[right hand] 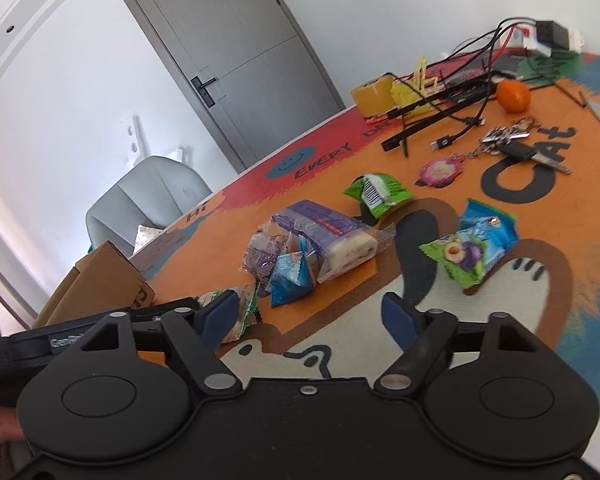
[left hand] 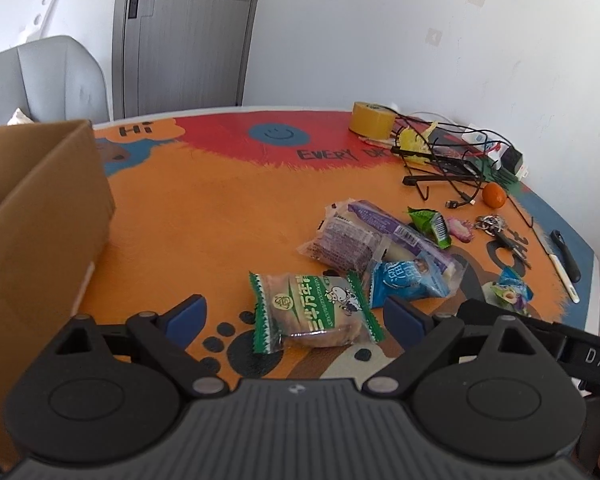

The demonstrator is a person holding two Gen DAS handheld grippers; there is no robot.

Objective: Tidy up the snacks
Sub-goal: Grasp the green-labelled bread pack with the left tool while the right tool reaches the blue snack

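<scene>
Spread wide and empty, the jaws of the left gripper point(left hand: 295, 312) frame the green-and-white cake packet point(left hand: 314, 310), which lies flat on the table mat point(left hand: 204, 216) at lower centre of the left wrist view; whether the blue pads touch it cannot be told. The right gripper point(right hand: 310, 312) also stands with its jaws apart and holds nothing, hanging over a bare patch of mat at lower centre of its own view.

No snack is lifted yet, so the step in hand looks like the reach for a first pick, with the sorting barely begun. The likely goal is the cardboard box point(left hand: 40, 216), open at the left edge of the left view. The other snacks lie in a loose heap at centre right: a purple roll packet point(left hand: 384, 232), a blue packet point(left hand: 410, 282), a small green packet point(left hand: 430, 222), and, apart toward the lower right, a blue-and-green candy packet point(left hand: 510, 290).

Next, the left gripper probably needs to drop lower, close on the cake packet's puffy middle, then swing left over the box wall.
</scene>
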